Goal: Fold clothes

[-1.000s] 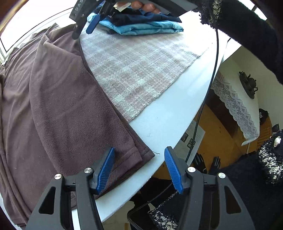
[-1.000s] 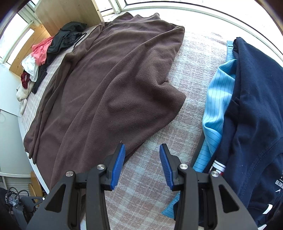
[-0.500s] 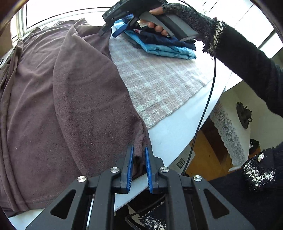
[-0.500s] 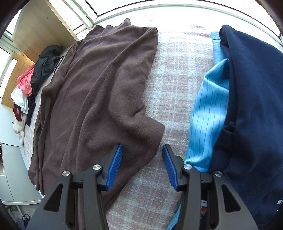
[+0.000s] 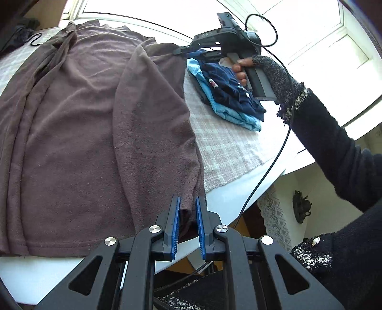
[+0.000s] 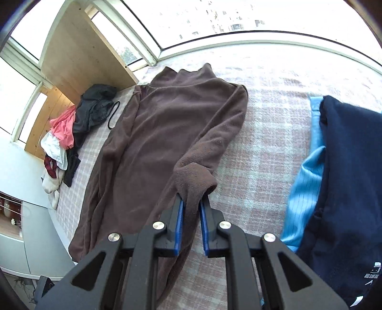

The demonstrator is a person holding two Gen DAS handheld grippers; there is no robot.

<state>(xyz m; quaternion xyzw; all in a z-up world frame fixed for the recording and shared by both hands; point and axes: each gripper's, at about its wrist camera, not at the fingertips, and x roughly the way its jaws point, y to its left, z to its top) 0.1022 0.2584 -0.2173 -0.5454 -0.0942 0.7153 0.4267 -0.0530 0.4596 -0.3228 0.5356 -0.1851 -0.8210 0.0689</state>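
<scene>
Both hand-held grippers, open a second ago, are now clenched on the brown fleece: left at its hem corner, right on the sleeve. Fleece lies spread on the counter; a fold looks set up.

navy top: cut off at right edge, print unreadable | brown fleece: hem cut at left edge

A wooden board leans by the far window — a lace cloth hangs low, right.
</scene>
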